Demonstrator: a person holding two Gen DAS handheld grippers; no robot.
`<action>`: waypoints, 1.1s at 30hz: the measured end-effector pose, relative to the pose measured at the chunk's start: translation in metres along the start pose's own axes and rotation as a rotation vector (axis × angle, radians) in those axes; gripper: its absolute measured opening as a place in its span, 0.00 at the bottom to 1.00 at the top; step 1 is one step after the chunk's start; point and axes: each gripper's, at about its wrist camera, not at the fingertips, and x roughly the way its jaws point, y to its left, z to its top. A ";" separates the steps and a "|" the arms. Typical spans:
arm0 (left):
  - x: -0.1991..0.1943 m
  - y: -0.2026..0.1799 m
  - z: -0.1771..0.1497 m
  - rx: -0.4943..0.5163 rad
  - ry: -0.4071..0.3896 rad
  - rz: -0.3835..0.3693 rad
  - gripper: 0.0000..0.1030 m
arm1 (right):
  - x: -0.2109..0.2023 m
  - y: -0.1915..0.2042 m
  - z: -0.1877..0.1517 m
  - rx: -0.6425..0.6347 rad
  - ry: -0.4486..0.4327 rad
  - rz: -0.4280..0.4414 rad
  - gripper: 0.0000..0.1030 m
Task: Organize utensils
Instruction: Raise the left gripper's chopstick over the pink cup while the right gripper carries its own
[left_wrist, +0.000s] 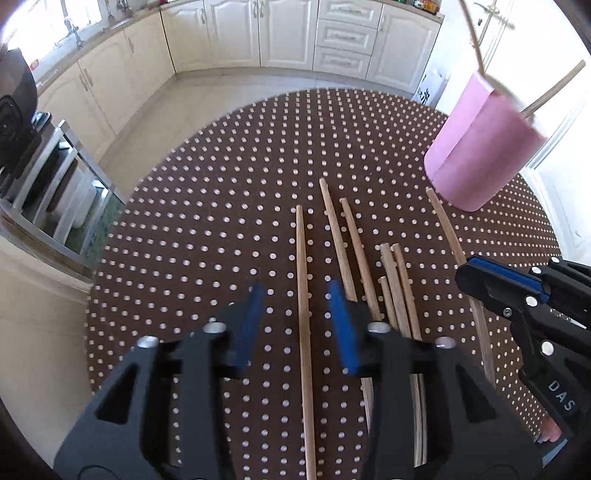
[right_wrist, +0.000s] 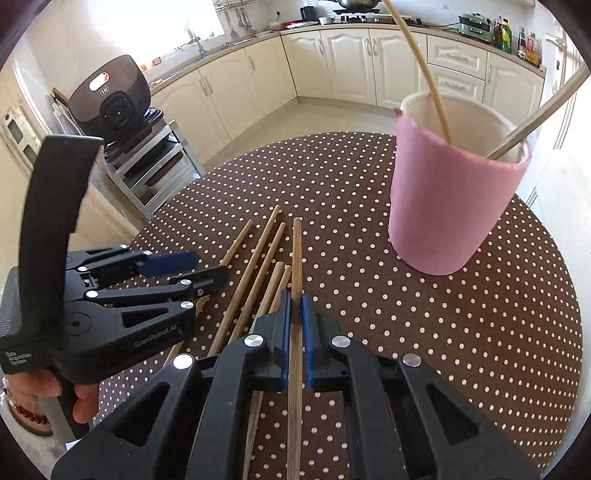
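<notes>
Several wooden chopsticks (left_wrist: 352, 251) lie side by side on a round table with a brown polka-dot cloth (left_wrist: 221, 221). A pink cup (right_wrist: 450, 192) stands at the far right with two chopsticks (right_wrist: 424, 70) leaning in it; it also shows in the left wrist view (left_wrist: 480, 147). My right gripper (right_wrist: 296, 306) is shut on one chopstick (right_wrist: 296, 254), the rightmost of the row, low over the cloth. My left gripper (left_wrist: 297, 299) is open, its jaws either side of the leftmost chopstick (left_wrist: 303, 280) without touching it.
The table edge curves close at the left and far side. A metal rack (right_wrist: 155, 162) with a dark appliance (right_wrist: 110, 96) on it stands to the left of the table. Cream kitchen cabinets (right_wrist: 351, 62) line the far wall.
</notes>
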 end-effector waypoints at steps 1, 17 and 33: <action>0.003 0.001 0.000 -0.004 0.006 -0.005 0.31 | 0.001 -0.001 0.000 0.001 0.001 0.000 0.05; -0.049 -0.002 -0.003 -0.004 -0.108 -0.043 0.06 | -0.036 0.001 0.002 0.002 -0.074 0.009 0.05; -0.193 -0.034 -0.026 0.054 -0.395 -0.093 0.06 | -0.152 0.019 -0.008 -0.049 -0.336 -0.040 0.05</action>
